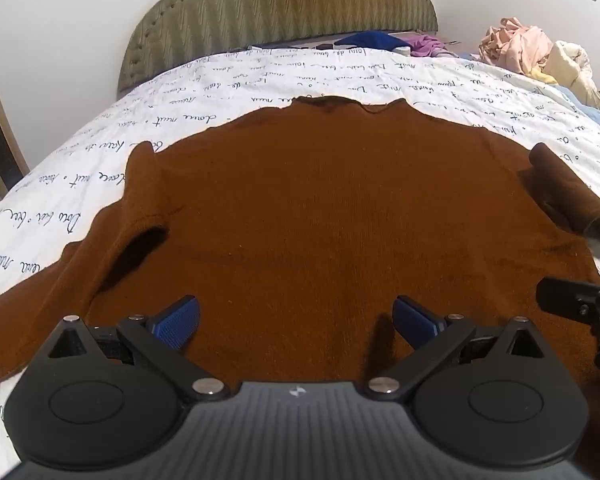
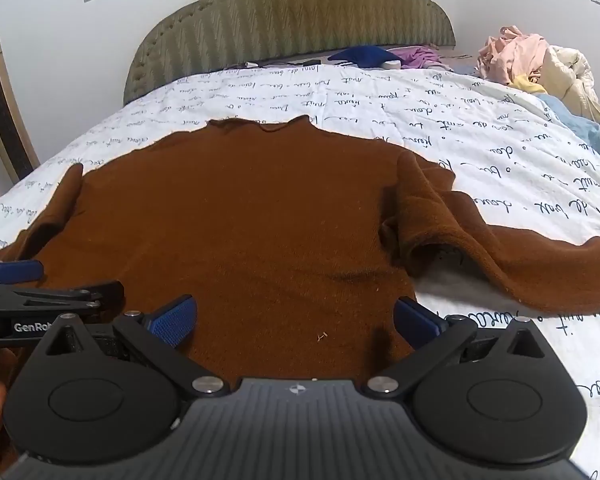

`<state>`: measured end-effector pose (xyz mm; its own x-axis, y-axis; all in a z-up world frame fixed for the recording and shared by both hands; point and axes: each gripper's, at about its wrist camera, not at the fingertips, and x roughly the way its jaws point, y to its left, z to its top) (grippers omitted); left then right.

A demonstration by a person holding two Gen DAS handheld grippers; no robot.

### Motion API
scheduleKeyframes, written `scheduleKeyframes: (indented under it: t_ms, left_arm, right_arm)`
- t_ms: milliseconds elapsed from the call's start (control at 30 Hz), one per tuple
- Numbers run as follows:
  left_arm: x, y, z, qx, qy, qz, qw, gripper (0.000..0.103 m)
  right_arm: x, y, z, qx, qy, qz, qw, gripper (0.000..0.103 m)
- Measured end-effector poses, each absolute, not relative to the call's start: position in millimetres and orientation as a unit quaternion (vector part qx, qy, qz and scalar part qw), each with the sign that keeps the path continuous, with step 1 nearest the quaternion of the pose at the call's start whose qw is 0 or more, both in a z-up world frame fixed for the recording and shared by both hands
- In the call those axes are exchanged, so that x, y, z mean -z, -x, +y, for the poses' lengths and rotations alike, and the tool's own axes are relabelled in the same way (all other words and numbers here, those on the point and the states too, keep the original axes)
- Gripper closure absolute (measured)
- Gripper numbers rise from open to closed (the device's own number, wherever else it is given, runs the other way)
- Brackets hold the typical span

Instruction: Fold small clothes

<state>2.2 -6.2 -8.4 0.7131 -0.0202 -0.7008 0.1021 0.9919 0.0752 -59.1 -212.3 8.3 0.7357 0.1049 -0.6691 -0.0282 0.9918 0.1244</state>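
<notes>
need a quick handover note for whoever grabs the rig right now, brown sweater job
Left gripper: open, nothing held, over the sweater's near hem area.
Right gripper: open, nothing held, over the near right part of the sweater.
Brown sweater: spread flat on the white printed bedspread, neck toward the headboard. Its left sleeve lies bunched along the body; its right sleeve is rumpled and trails off to the side.
Done: sweater laid out.
Left: all folds, sleeves first probably. The pile of other clothes sits at the far right.
</notes>
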Motion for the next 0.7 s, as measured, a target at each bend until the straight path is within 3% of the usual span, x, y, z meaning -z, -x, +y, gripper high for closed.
scheduleKeyframes:
  t_ms: [700]
  left_arm:
    - [9,-6,-10,0.046,-0.042,0.387,0.920,0.000]
  right_arm:
    - [-9,64,-226,-0.047,-0.084,0.354,0.930,0.000]
